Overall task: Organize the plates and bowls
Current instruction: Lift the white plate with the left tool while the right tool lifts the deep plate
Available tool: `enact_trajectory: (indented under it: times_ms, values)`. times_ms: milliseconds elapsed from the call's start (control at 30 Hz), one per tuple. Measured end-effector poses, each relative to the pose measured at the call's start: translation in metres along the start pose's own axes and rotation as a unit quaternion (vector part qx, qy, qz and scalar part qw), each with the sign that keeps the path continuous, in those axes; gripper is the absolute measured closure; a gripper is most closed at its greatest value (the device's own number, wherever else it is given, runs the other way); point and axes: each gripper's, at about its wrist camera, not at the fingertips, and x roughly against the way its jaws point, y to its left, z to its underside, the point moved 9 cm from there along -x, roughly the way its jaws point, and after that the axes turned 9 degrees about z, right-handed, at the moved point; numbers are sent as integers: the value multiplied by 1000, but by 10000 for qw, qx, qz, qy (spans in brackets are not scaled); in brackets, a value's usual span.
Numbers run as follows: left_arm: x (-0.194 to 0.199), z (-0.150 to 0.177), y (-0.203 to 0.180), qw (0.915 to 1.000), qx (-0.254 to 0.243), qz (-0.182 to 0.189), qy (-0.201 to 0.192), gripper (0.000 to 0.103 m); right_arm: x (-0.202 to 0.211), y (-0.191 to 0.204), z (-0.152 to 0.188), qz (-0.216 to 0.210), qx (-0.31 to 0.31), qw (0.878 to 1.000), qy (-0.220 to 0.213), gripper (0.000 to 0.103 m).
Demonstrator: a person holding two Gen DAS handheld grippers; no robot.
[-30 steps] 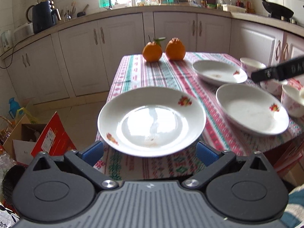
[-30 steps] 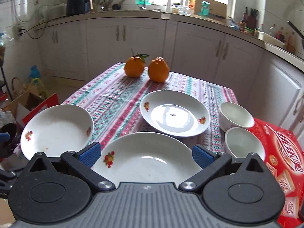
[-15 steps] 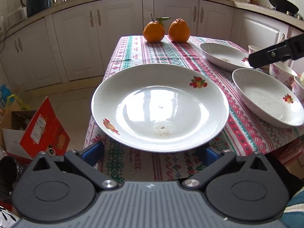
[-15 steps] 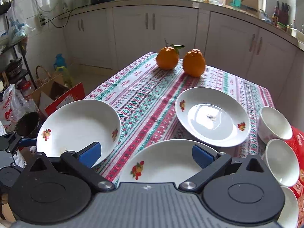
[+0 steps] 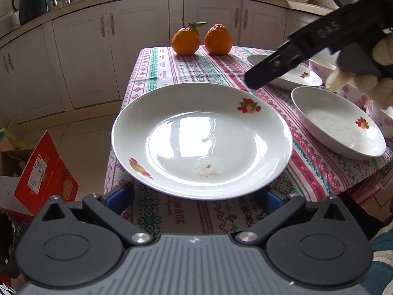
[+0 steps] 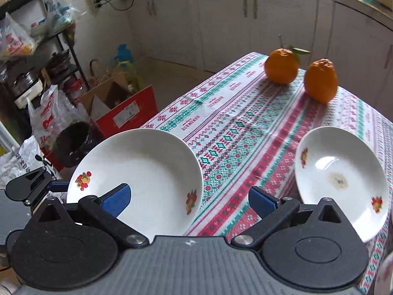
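Just ahead of the left claw (image 5: 201, 196), a white plate (image 5: 201, 140) with small fruit prints sits at the near corner of the counter (image 5: 196, 71), its near rim overhanging the patterned cloth's edge. The left claw's blue pads (image 5: 120, 195) stand wide apart, one under each side of that rim; whether they touch the plate cannot be told, and nothing is clamped between them. To that claw's right, a second plate (image 5: 339, 125) lies on the cloth, apart from the first, and farther right a floral bowl (image 5: 383, 120) shows at the frame edge. Beyond the second plate a third plate (image 5: 294, 78) is partly hidden by the right claw's black finger, which reaches in from the upper right above the counter, with a gloved hand (image 5: 375, 73) around the tool's body. At the far end of the cloth two oranges (image 5: 201, 40) sit side by side.

From the right wrist view, the right claw (image 6: 189, 199) hangs with its pads spread wide and grips nothing. The first plate (image 6: 137, 179) lies ahead of its left pad (image 6: 116, 199), which overlaps the plate's bowl in the picture. The plate (image 6: 341, 179) ahead of its right pad sits on the cloth, well apart from the first. The left claw's black linkage (image 6: 32, 184) shows at that plate's far left side. A red carton (image 6: 127, 115) stands on the floor beyond the counter's left edge.
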Motion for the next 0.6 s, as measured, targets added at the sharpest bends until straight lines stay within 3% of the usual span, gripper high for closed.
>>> enact_trajectory:
  times_ms: [233,333,600]
  values:
    - [5,4,0,9999,-21,-2,-107,0,-41,10,3,-653,-59,9960,599,0]
    - [5,3,0,9999,-44,11,-151,0,-52,13,6,-719,-33,9943,792,0]
    - [4,1,-1,9998,-123,130,-102,0,-65,18,-4,-708,236,9939,814,0]
